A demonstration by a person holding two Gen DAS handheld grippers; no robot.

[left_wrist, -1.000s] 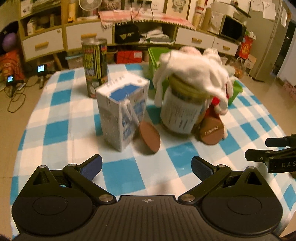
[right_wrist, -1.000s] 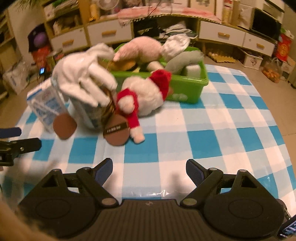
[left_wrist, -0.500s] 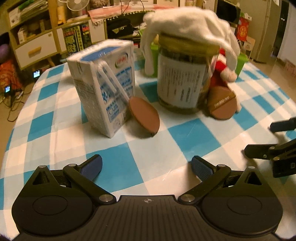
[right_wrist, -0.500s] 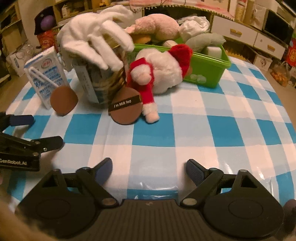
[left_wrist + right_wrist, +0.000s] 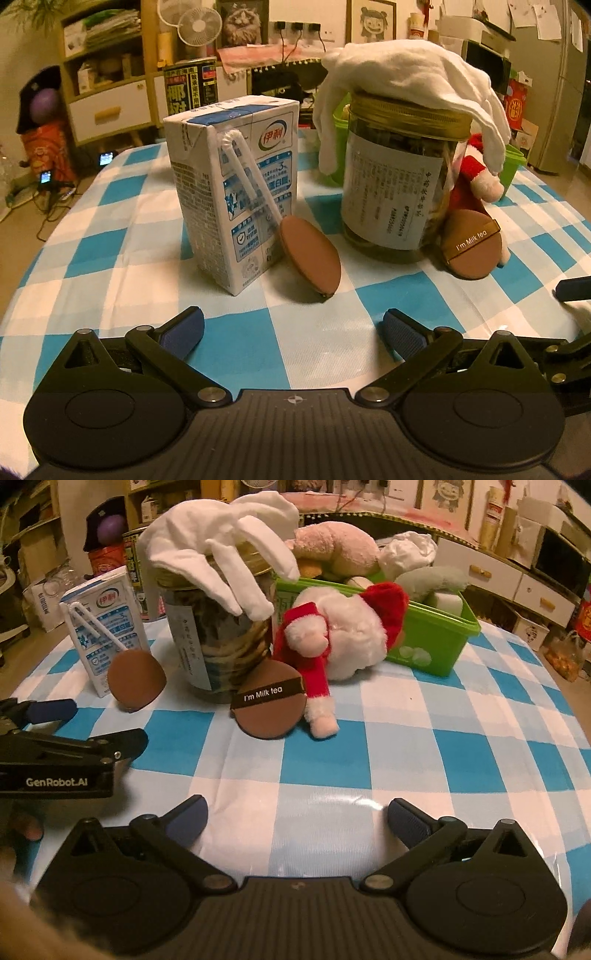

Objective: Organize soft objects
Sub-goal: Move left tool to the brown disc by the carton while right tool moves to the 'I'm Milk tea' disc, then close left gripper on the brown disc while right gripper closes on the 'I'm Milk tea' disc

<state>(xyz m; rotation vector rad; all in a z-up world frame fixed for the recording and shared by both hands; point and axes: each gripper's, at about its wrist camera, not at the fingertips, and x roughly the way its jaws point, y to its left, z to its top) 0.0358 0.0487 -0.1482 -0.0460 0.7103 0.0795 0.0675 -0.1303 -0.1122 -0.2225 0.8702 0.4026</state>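
Limply, white glove (image 5: 410, 79) drapes over jar (image 5: 397, 184) lid; left tongs (image 5: 291, 328), right tongs (image 5: 295, 818) both spread, empty.

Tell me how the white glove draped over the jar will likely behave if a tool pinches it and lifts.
The white glove looks floppy: its fingers hang limp down the jar side, so it would probably sag from the pinch point. It seems light thin cloth, lying loose on the gold lid, so it should likely lift off without tipping the jar, unless a finger snags the rim.
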